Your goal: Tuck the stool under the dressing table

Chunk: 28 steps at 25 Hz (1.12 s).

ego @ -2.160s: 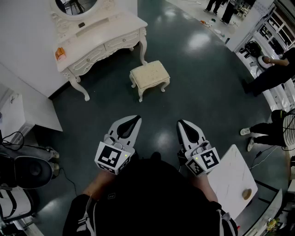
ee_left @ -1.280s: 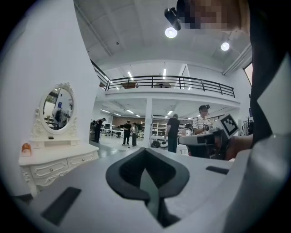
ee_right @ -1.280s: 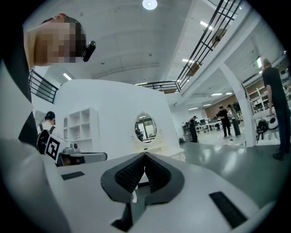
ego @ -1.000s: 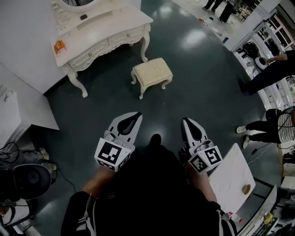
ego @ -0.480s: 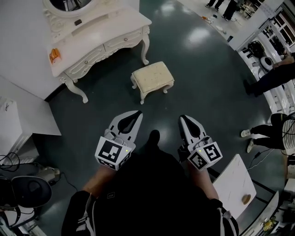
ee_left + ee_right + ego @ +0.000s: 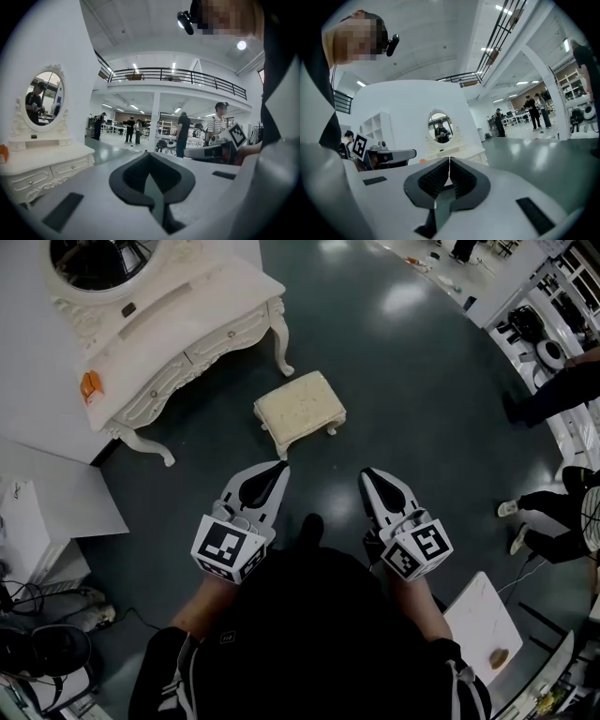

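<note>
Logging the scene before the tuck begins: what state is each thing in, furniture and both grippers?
Stool: upright on the floor, out in front of the table, not tucked.
Dressing table: upright, drawers shut.
Left gripper: shut, empty.
Right gripper: shut, empty.

The head view is bright and even. Pale glare patches lie on the glossy dark floor (image 6: pixel 412 399), and the shadows are soft. Both gripper views bend strongly at the edges and have black corners. A round ceiling lamp (image 6: pixel 241 45) shines white. The left tongs (image 6: pixel 149 157) and right tongs (image 6: pixel 449 160), close to the lens, look slightly soft.
</note>
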Each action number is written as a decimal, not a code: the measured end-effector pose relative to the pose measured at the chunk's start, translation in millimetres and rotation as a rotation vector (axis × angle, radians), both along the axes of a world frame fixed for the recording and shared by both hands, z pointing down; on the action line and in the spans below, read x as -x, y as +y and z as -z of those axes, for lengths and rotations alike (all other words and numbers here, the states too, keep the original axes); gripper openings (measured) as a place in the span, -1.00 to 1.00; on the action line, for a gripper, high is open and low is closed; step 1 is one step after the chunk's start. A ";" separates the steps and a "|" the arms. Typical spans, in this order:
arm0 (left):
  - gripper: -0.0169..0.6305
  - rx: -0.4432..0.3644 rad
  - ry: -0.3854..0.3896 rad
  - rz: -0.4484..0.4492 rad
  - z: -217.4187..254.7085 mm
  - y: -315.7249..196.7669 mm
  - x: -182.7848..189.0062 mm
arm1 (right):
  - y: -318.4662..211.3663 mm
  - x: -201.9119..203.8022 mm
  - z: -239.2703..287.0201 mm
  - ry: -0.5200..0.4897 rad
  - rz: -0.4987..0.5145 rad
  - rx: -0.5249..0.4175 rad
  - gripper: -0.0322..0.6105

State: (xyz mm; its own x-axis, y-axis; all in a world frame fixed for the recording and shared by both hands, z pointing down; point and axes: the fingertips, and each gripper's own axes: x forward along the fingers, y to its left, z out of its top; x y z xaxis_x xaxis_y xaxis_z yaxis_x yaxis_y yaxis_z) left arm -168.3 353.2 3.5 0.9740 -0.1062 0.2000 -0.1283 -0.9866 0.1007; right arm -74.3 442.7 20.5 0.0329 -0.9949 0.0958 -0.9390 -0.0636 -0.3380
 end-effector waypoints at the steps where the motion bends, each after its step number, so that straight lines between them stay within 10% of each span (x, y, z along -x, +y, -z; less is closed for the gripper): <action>1: -0.93 0.010 -0.004 -0.007 -1.8 -1.6 -8.3 | -2.2 -7.6 -0.8 -0.006 -0.003 0.000 -0.83; 14: -0.93 0.051 -0.028 0.006 -21.2 -55.0 -68.7 | -48.4 -60.3 -19.6 -0.056 0.020 0.036 -0.83; 28: -0.93 0.076 -0.009 0.083 -29.8 -214.6 -128.0 | -212.5 -129.6 -13.9 -0.050 0.087 0.060 -0.83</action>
